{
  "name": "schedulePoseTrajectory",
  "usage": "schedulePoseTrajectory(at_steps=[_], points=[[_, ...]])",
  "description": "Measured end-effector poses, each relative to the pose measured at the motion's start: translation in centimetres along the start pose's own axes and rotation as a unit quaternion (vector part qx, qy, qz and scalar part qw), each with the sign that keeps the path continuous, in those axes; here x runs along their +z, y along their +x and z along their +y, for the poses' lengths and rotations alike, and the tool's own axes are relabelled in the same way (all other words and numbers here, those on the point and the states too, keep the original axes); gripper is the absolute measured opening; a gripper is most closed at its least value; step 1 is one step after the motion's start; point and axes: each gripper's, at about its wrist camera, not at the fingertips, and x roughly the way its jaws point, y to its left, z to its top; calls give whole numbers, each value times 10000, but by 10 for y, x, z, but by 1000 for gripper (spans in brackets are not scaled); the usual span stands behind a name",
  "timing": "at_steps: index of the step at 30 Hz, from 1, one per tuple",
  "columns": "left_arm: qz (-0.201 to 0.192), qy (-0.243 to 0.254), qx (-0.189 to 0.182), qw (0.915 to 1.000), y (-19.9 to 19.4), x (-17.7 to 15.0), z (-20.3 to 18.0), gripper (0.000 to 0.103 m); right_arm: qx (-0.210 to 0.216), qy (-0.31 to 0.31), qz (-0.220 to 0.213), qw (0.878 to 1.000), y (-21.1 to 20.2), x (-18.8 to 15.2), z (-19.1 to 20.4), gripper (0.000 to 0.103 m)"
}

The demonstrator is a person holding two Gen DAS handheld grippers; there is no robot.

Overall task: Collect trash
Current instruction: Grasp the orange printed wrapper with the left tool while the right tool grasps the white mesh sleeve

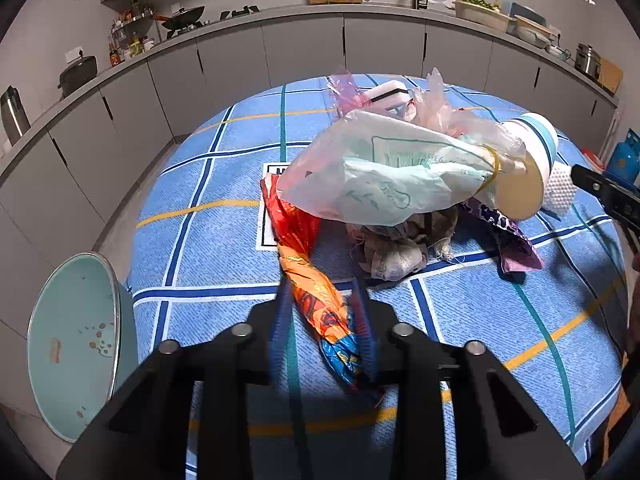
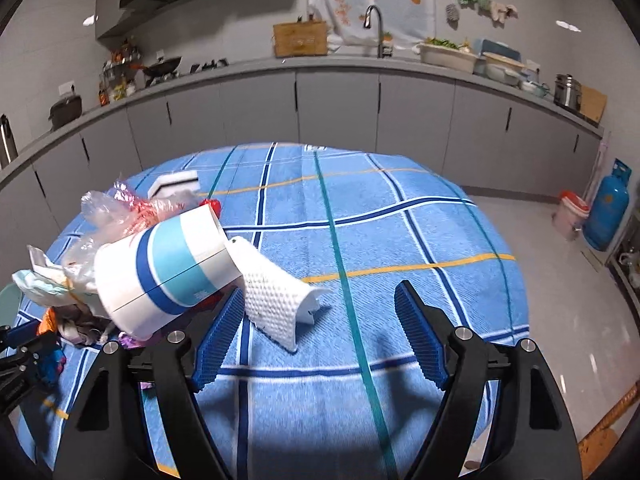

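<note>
Left gripper point(image 1: 324, 320) clenched on the near end of an orange-red wrapper point(image 1: 308, 276), right gripper point(image 2: 320, 332) released beside white dimpled foam point(image 2: 276, 296), paper cup point(image 2: 168, 268) further left, checked tablecloth point(image 2: 400, 240)

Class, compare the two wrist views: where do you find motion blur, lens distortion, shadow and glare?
Left wrist view: the blue fingers are smeared by motion blur around the orange wrapper, while the trash pile stays sharp. Both views: the fisheye bends the counter into an arc. Right wrist view: the right gripper casts a dark shadow on the tablecloth; glare streaks the floor.
</note>
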Motion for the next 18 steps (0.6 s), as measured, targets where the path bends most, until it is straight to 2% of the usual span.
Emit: schedulePoseTrajectory(at_steps=[6, 8, 14, 15, 17, 18], points=[[-47, -40, 122, 9999, -4, 2, 11, 20, 197, -167, 141, 9996, 13, 7, -2, 75], [-98, -21, 229, 9997, -7, 3, 14, 19, 245, -242, 213, 9992, 17, 9, 0, 70], [-140, -62, 353, 9993, -9, 3, 20, 17, 538, -234, 632, 9963, 34, 9, 1, 44], [-159, -53, 368, 9992, -11, 3, 20, 17, 644, -237, 732, 9950, 36, 8, 1, 34], [-177, -68, 365, 9992, -13, 3, 22, 17, 795, -198, 805, 9934, 35, 8, -1, 22], [-197, -88, 366, 9991, -14, 3, 23, 17, 854, -217, 827, 9927, 33, 7, -1, 11]])
